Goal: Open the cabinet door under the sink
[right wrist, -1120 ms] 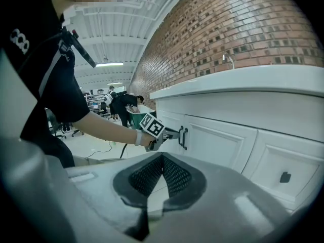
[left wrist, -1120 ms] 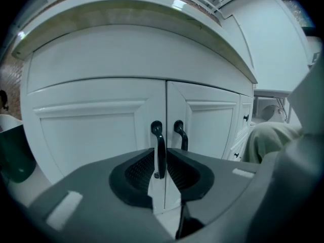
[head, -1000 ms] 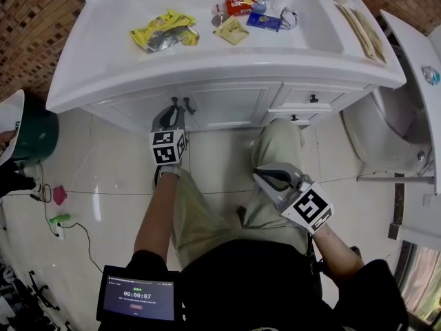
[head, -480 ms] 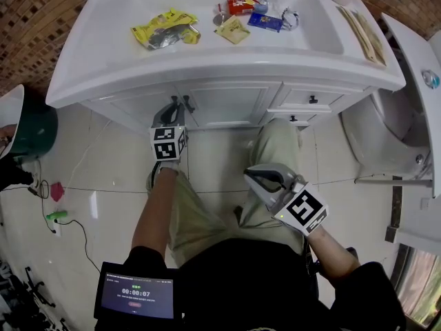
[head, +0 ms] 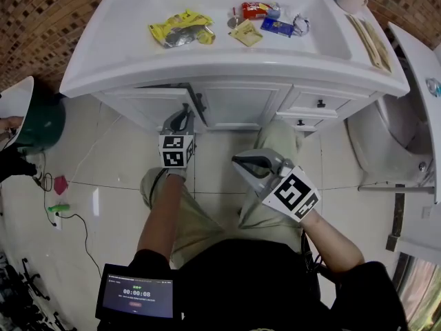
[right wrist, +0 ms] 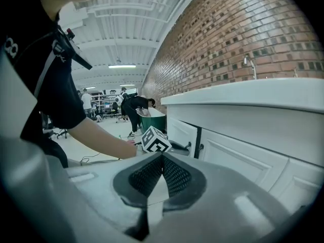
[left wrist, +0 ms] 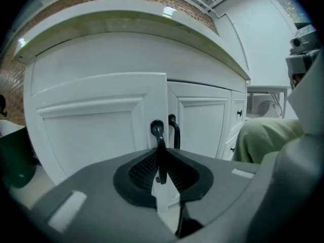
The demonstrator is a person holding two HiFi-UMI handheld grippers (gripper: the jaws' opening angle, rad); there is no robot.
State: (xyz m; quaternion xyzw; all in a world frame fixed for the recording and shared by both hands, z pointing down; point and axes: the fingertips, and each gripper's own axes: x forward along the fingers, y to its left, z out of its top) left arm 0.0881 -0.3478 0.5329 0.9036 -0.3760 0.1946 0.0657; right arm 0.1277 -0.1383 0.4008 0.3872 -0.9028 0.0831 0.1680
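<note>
- A tablet [head: 137,296] with a dark screen sits at the person's chest, nearest the head camera.
- The right gripper [head: 242,162] hangs over the person's right thigh, well apart from the cabinet. Its jaws are pressed together with nothing between them.
- The left gripper [head: 183,116] reaches to the cabinet front, and its jaws are clamped on the black door handle [left wrist: 157,131].
- The cabinet door [left wrist: 96,130] under the sink is the left one of a pair. It is slightly ajar: its free edge stands a little forward of the neighbouring door, whose own handle [left wrist: 174,130] is just beside the gripped one.
- Above, the white counter [head: 227,59] carries a yellow packet [head: 180,29], a red packet [head: 255,9] and other small items.
</note>
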